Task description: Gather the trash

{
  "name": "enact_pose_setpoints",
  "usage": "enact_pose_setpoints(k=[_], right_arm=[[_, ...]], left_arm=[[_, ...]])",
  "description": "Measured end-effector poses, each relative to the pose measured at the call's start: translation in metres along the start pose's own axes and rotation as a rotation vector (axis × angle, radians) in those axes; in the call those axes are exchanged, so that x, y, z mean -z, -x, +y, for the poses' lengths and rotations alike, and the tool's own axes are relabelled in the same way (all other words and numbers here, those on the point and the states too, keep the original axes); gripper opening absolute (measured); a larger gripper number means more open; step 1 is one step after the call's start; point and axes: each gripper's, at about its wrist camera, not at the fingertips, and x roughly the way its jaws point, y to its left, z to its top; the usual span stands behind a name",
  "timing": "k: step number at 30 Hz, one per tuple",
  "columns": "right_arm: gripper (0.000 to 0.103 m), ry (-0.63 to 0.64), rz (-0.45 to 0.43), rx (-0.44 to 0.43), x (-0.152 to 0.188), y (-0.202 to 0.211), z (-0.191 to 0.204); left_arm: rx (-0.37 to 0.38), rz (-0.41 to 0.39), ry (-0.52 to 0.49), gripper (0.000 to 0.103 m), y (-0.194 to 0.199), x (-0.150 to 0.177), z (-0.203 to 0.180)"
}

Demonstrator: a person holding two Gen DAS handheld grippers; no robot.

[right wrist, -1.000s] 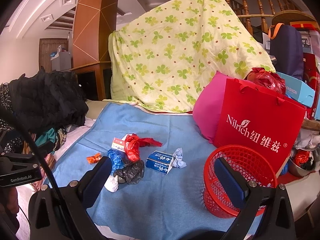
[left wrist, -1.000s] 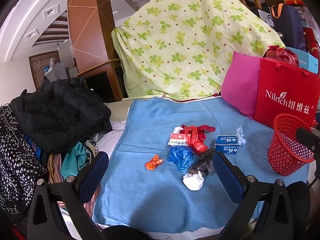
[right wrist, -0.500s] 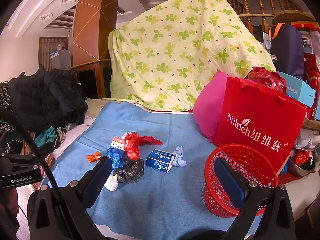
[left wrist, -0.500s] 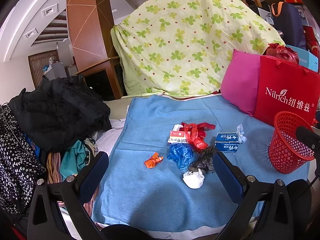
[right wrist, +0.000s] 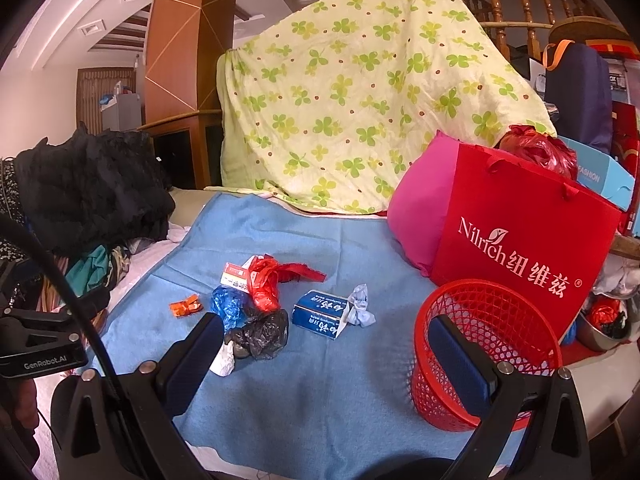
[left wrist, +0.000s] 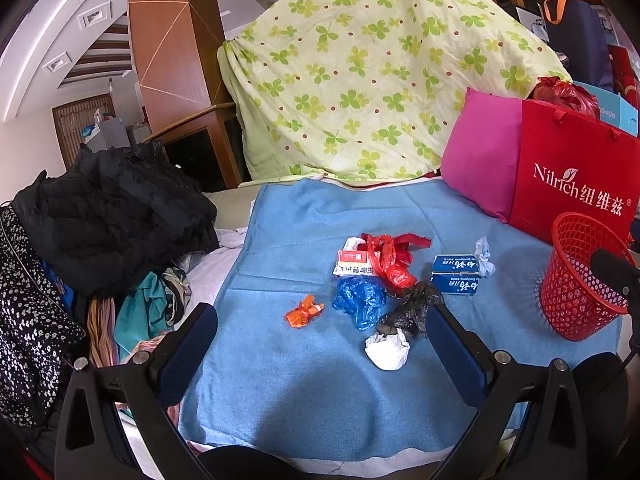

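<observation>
Trash lies in a cluster on the blue blanket [left wrist: 304, 392]: an orange wrapper [left wrist: 303, 315], a blue bag [left wrist: 360, 298], a red bag [left wrist: 390, 258], a black bag [left wrist: 412, 312], a white wad [left wrist: 387, 350], a red-and-white box [left wrist: 352, 263] and a blue box [left wrist: 454, 276] with a pale tissue [left wrist: 484, 258]. A red mesh basket [left wrist: 578, 276] stands at the right. My left gripper [left wrist: 320, 348] hovers open short of the pile, holding nothing. My right gripper [right wrist: 326, 350] is open too, between the black bag [right wrist: 260, 330] and the red mesh basket [right wrist: 480, 344].
A red paper shopping bag [right wrist: 520, 248] and a pink cushion [right wrist: 420, 208] stand behind the basket. A clover-print sheet [left wrist: 376, 80] drapes over the back. Dark clothes [left wrist: 108, 216] are piled at the left, beside the blanket.
Both views shift only slightly; the left gripper has drifted a little, so the pile sits marginally higher in its view. No trash has moved, and both grippers stay open.
</observation>
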Motion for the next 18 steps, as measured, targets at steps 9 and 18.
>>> enact_pose_setpoints(k=[9,18], right_arm=[[0.103,0.030,0.046,0.000,0.001,-0.036,0.007],[0.103,0.093,0.209,-0.010,0.002,-0.157,0.013]], left_arm=[[0.020,0.084,0.018,0.103,-0.043,0.016,0.005],[0.153,0.308,0.100,0.103,-0.132,0.063,0.014]])
